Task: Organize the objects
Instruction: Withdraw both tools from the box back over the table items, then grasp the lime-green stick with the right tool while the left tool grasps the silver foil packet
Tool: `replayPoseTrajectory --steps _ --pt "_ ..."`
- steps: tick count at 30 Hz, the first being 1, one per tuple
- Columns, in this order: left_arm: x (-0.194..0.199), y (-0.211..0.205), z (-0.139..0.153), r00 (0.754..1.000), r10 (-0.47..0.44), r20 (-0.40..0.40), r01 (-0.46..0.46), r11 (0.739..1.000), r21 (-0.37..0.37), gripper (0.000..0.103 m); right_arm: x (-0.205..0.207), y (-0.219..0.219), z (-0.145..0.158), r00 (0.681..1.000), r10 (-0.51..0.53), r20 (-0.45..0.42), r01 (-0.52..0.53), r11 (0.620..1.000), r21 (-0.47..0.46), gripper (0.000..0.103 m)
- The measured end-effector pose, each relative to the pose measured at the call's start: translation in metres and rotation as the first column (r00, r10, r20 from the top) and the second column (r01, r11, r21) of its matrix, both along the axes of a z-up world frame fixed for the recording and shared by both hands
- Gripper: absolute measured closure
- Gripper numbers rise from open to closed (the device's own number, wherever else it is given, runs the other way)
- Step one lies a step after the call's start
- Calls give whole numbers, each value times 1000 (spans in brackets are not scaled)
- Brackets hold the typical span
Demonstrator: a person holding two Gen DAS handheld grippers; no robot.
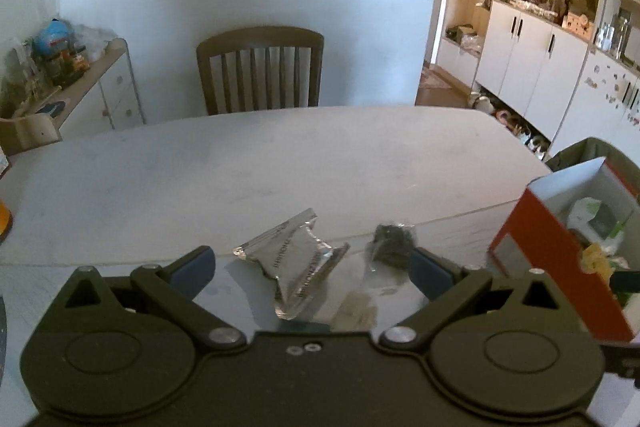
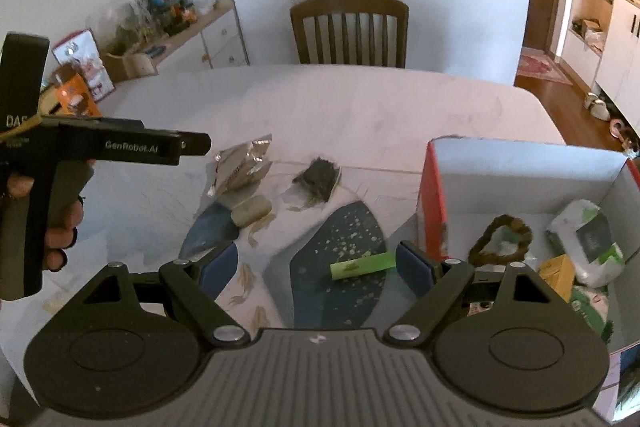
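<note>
On the pale table [image 1: 280,163], a crumpled silver foil packet [image 1: 296,267] lies between the wide-apart blue fingers of my open left gripper [image 1: 312,271]. A clear bag of dark bits [image 1: 394,247] sits by the right finger, and a small beige piece [image 1: 356,311] lies nearer. In the right wrist view, my right gripper [image 2: 316,271] is open above a green strip [image 2: 362,265] that lies close to its right pad. The foil packet [image 2: 240,167], dark bag [image 2: 318,179] and beige piece [image 2: 250,211] lie farther out. A hand holds the left gripper [image 2: 200,143] above them.
An open red box [image 2: 434,203] at the right holds a brown ring [image 2: 500,239], a white-green pack [image 2: 588,239] and a yellow item [image 2: 558,275]. A wooden chair [image 2: 348,27] stands behind the table. A cluttered sideboard [image 2: 200,23] and an orange carton [image 2: 74,95] are at the left.
</note>
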State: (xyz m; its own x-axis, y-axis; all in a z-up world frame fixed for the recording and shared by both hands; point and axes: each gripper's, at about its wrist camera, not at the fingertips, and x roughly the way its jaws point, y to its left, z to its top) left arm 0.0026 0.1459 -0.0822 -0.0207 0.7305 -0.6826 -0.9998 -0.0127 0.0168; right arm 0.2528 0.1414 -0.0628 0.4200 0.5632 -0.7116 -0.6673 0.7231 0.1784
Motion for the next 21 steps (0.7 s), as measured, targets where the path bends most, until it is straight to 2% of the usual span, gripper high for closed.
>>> replayPoseTrajectory --steps 10,14,21 --pt "-12 38 -30 1000 3 -17 -5 996 -86 1 17 40 -50 987 -157 -22 154 981 -117 17" --pt "-17 54 -39 998 42 -46 -47 991 -122 1 21 53 -65 983 -184 -21 179 973 -144 18" --pt "-31 83 -50 994 110 -10 -110 976 -188 1 22 74 -81 960 -276 -48 263 946 -189 18"
